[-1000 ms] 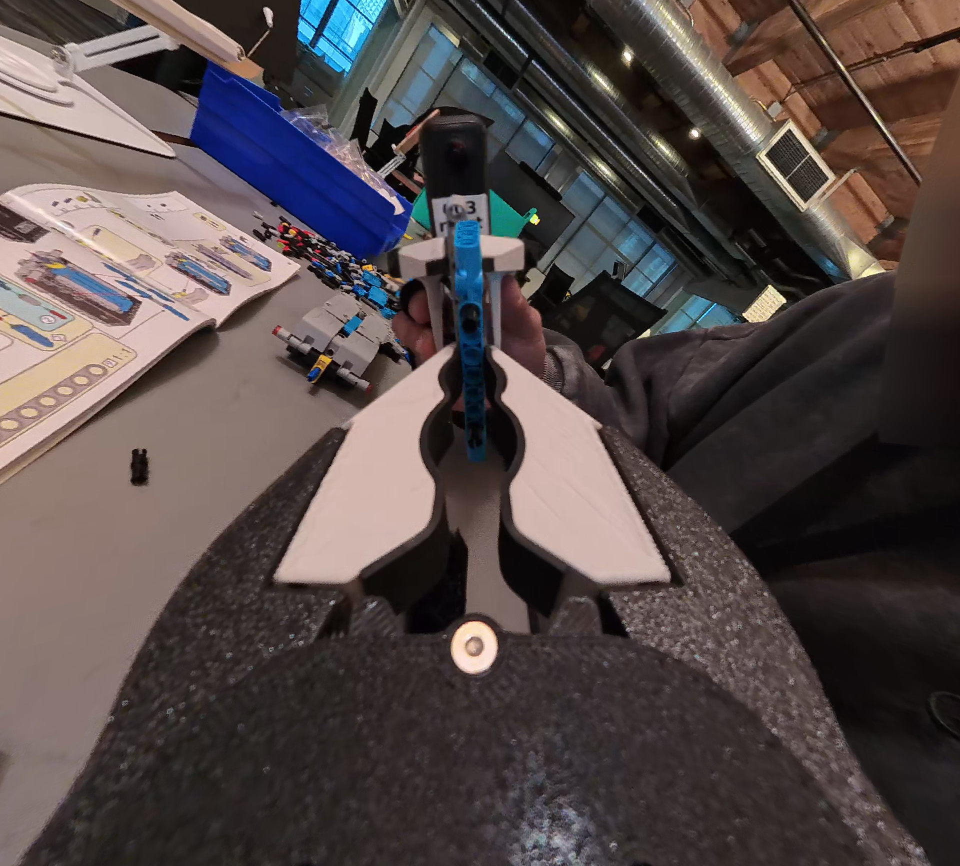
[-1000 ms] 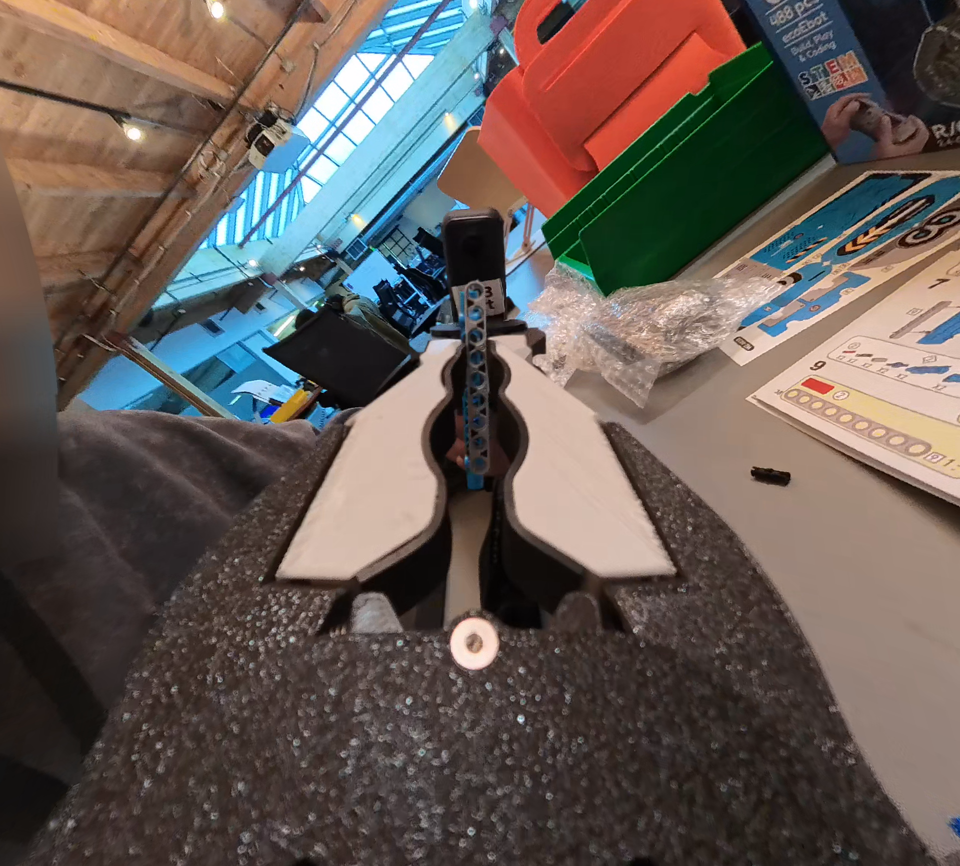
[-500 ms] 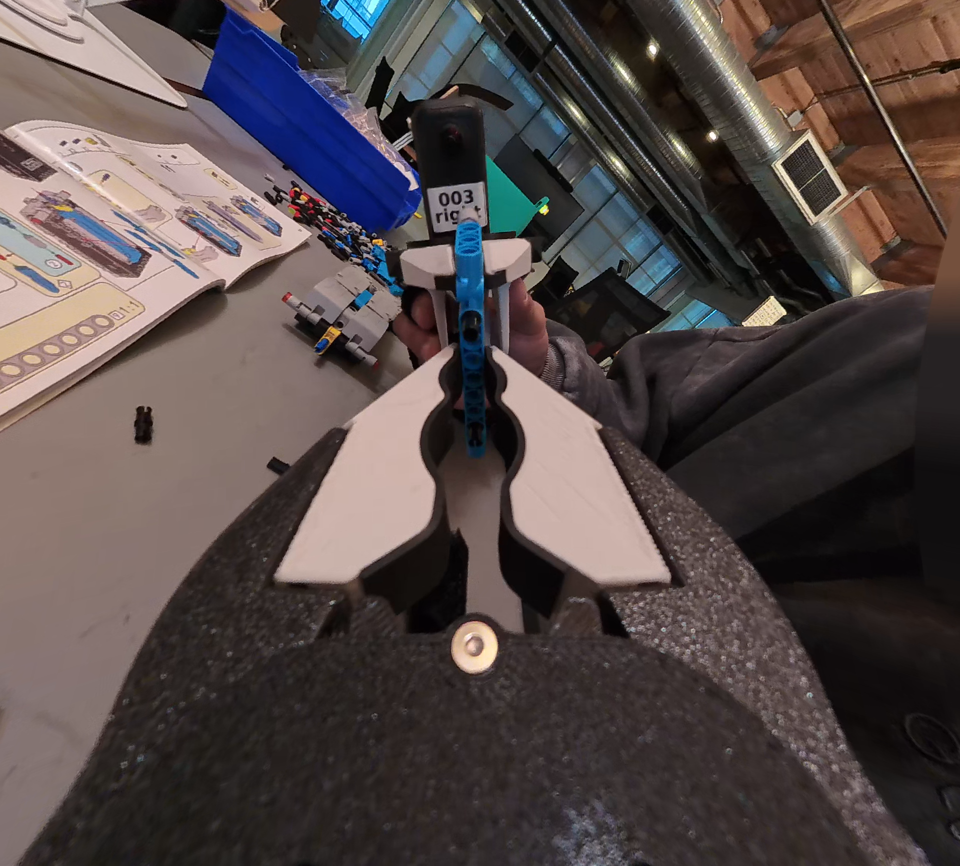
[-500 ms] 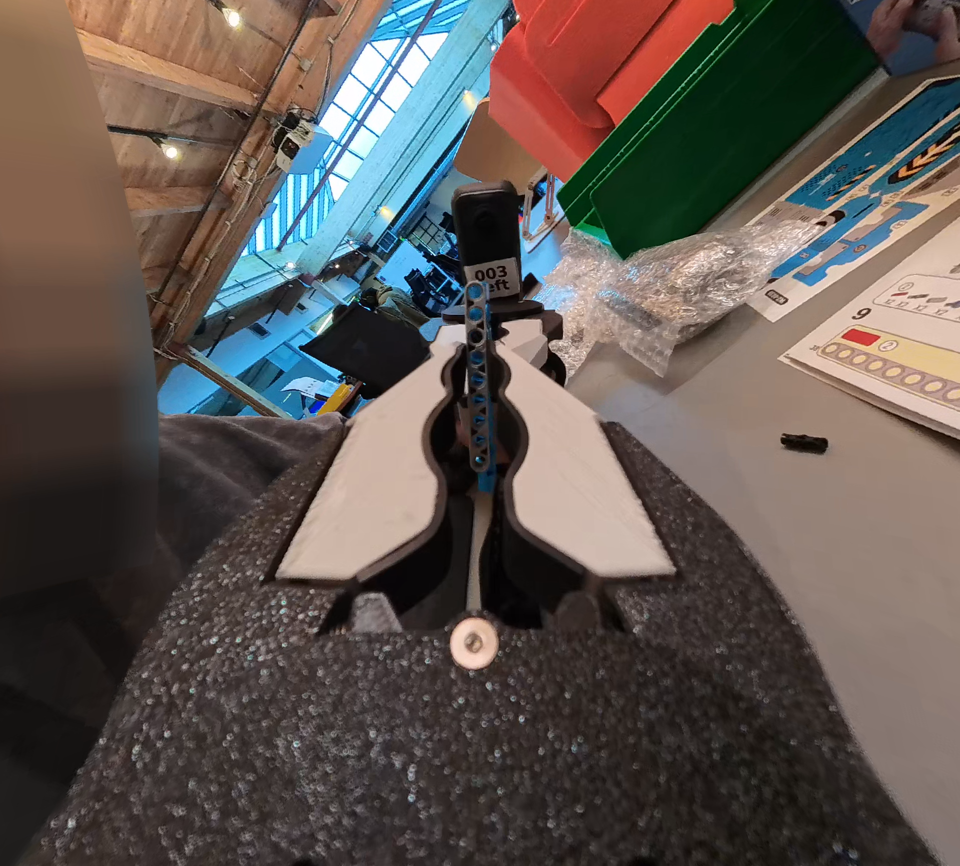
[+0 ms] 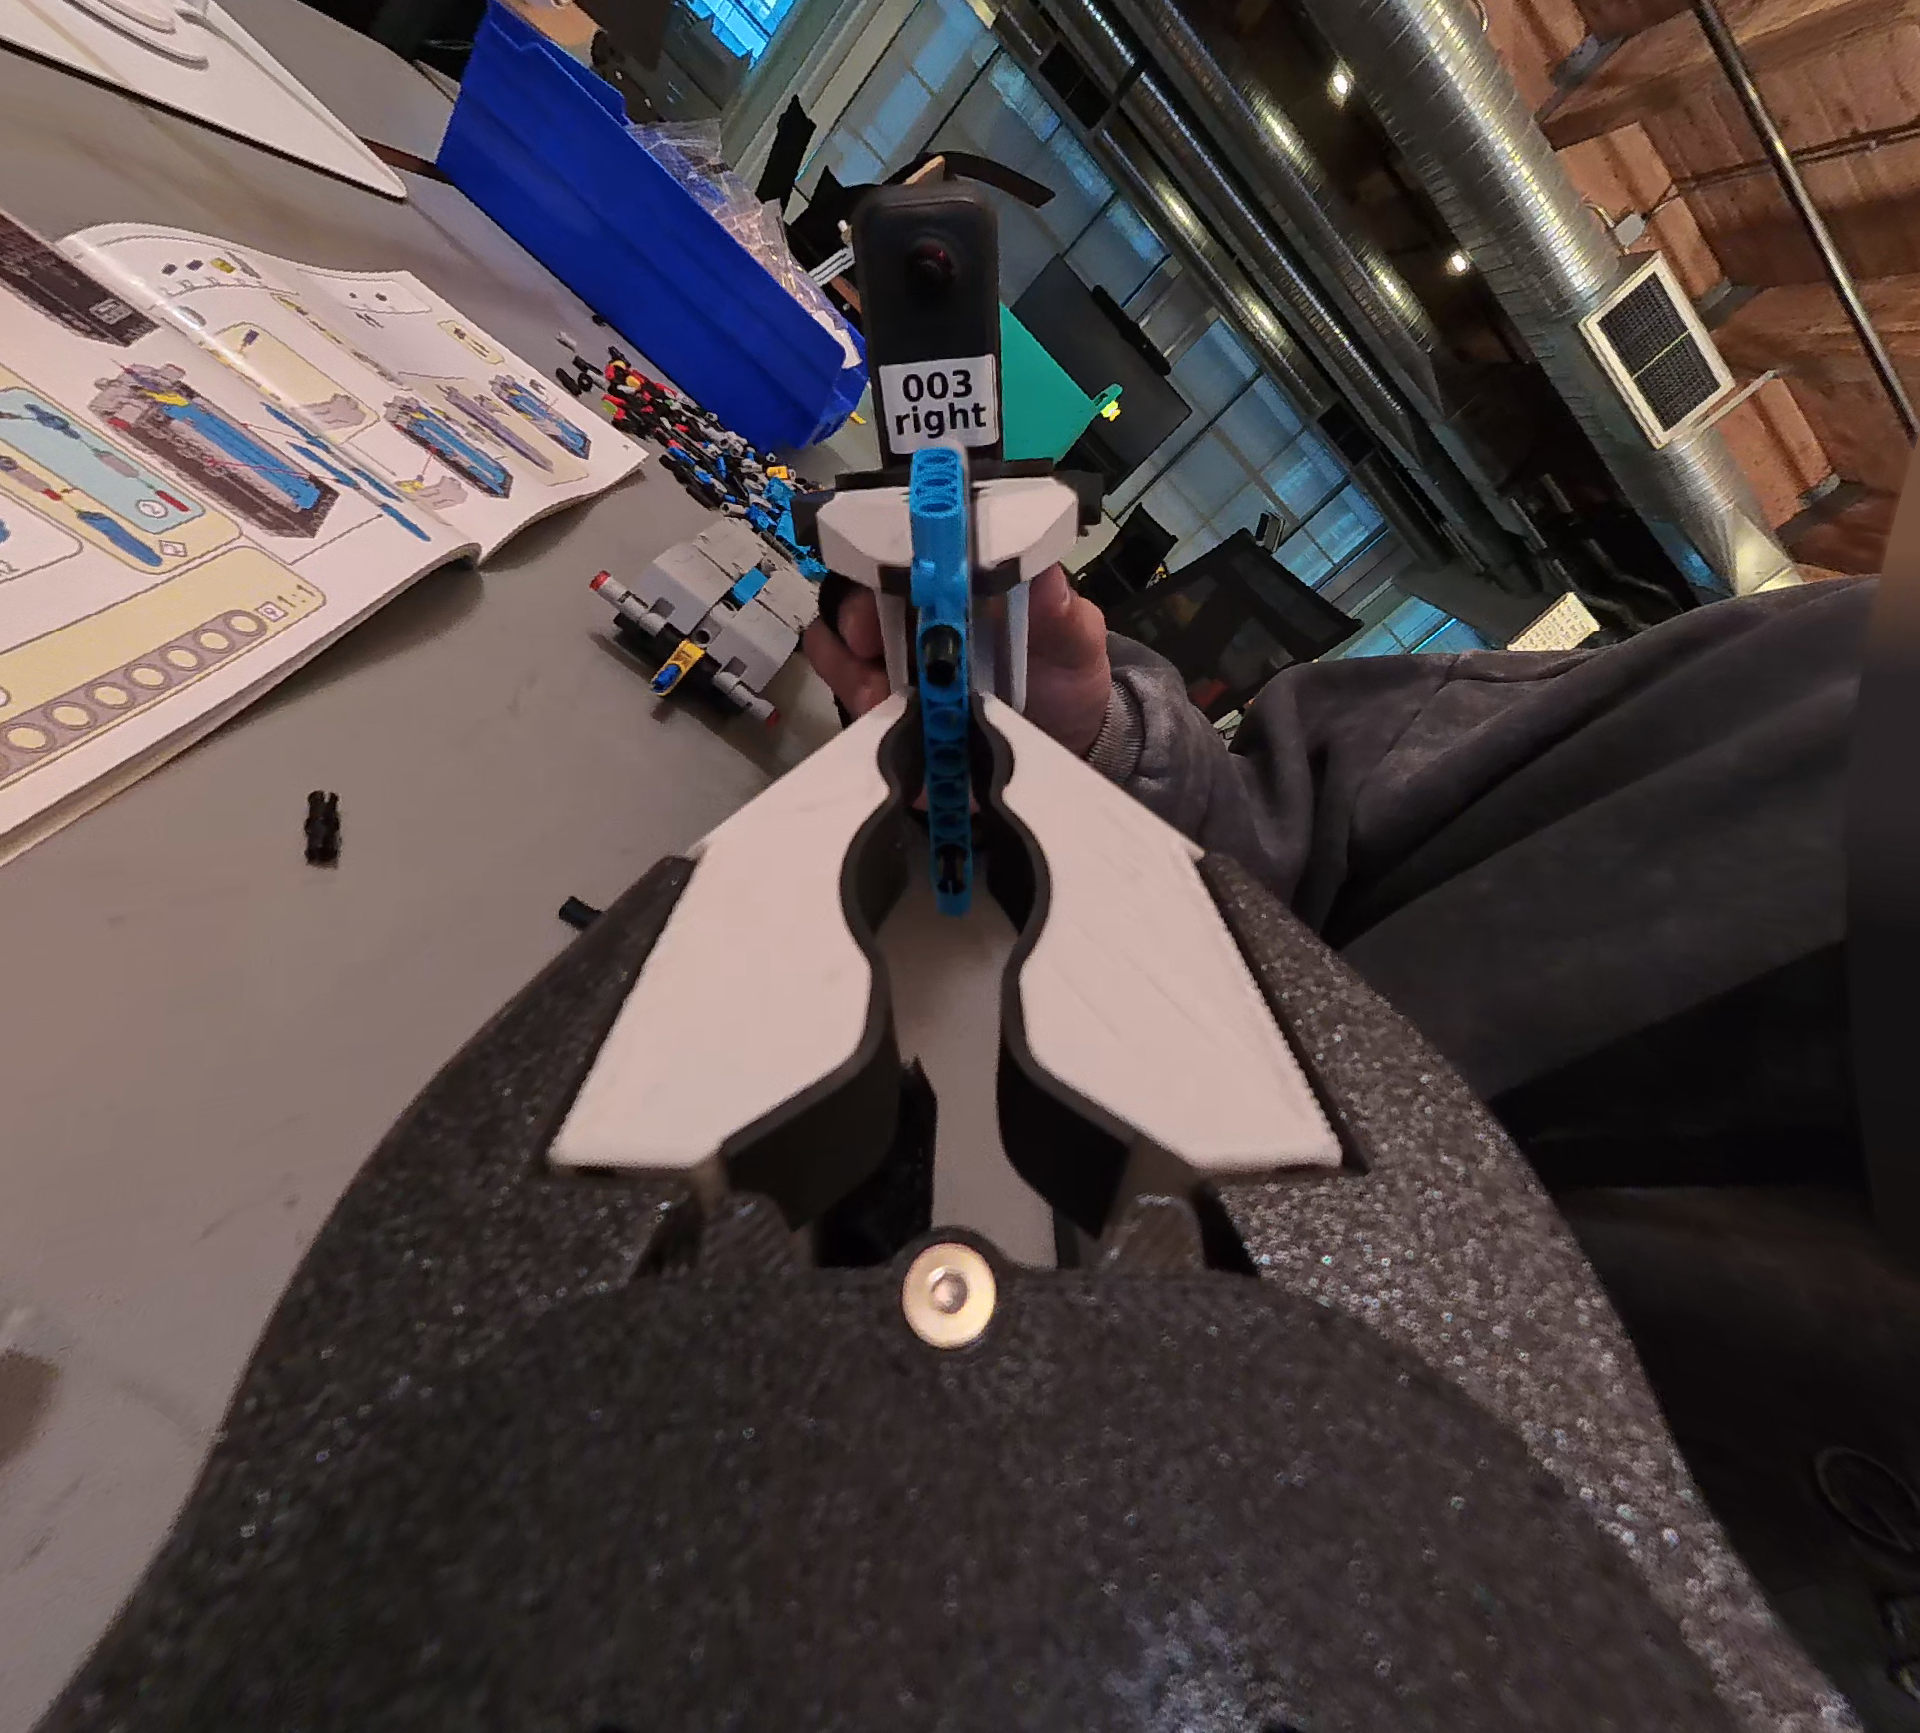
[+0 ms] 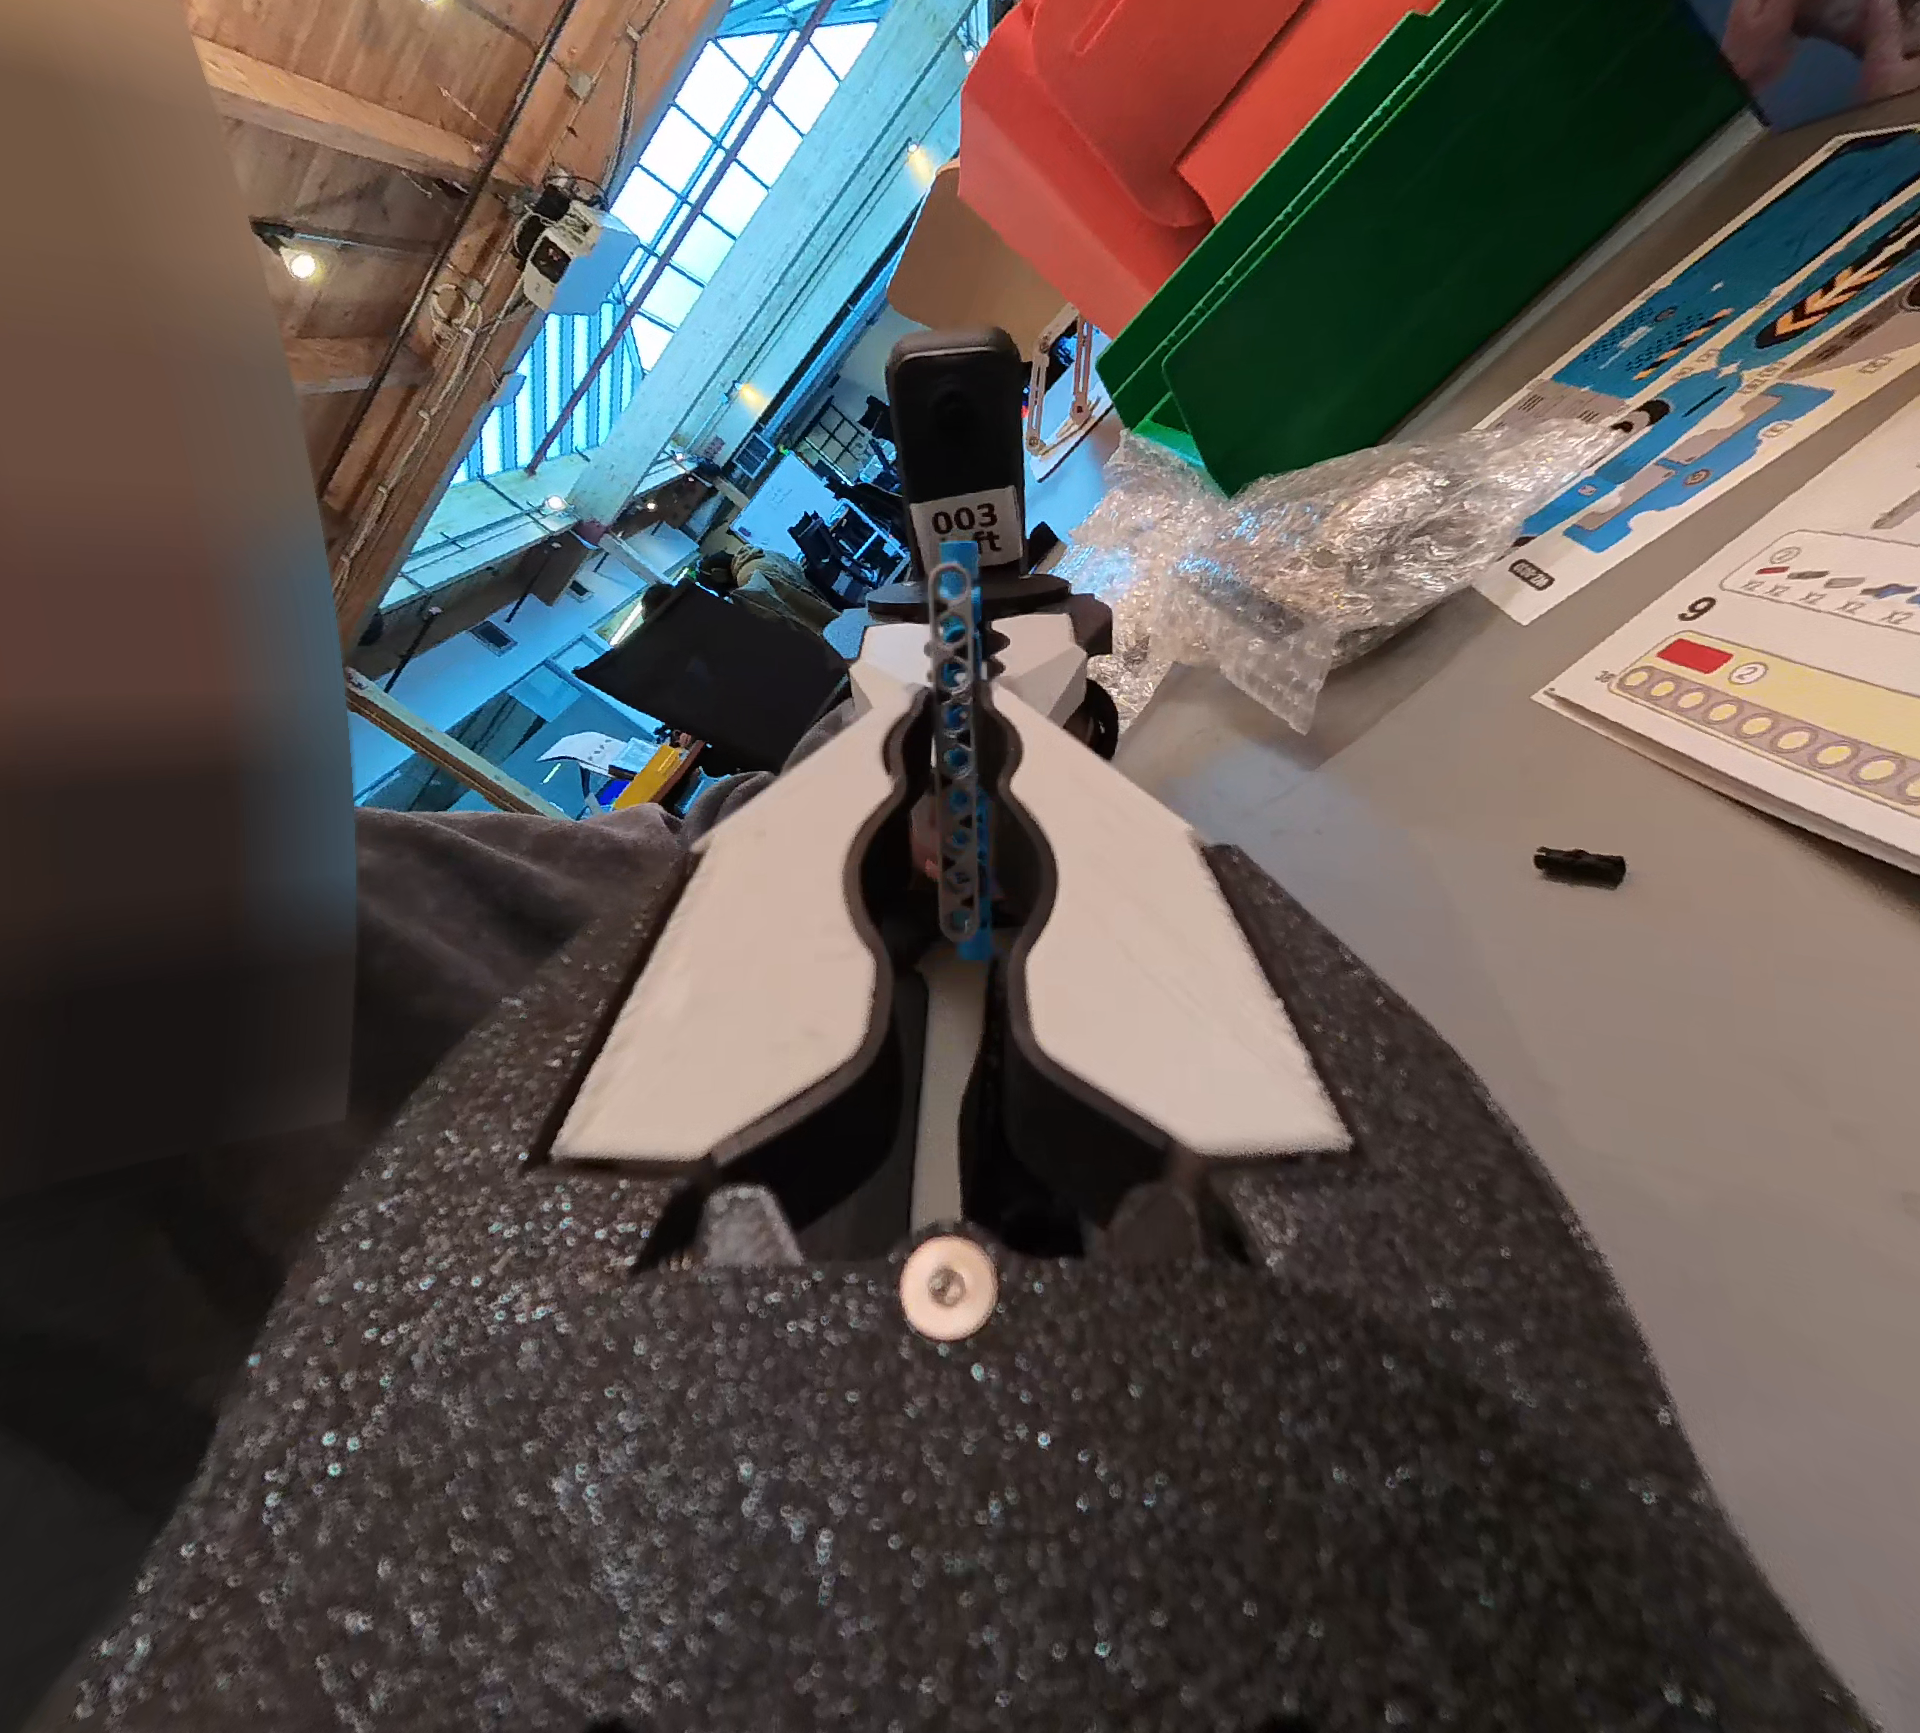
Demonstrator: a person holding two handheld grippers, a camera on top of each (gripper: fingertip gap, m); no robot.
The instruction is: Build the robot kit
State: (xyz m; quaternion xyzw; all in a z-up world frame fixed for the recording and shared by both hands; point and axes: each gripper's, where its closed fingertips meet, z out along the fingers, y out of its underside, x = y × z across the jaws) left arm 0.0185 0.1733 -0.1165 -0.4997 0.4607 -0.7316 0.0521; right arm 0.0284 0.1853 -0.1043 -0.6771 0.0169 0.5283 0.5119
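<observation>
Two tongs meeting nose to nose above a grey table (image 5: 312, 1008). Left tongs (image 5: 943, 753) clenched on one end of a blue holed beam (image 5: 940, 603); right tongs (image 6: 961, 733) clenched on the same beam, a grey strip (image 6: 954, 748) lying against it. Black pin (image 5: 322, 826), instruction booklet (image 5: 260, 478) and half-built grey model (image 5: 717, 613) lying well apart. Best held level, both grips firm, no twisting.
</observation>
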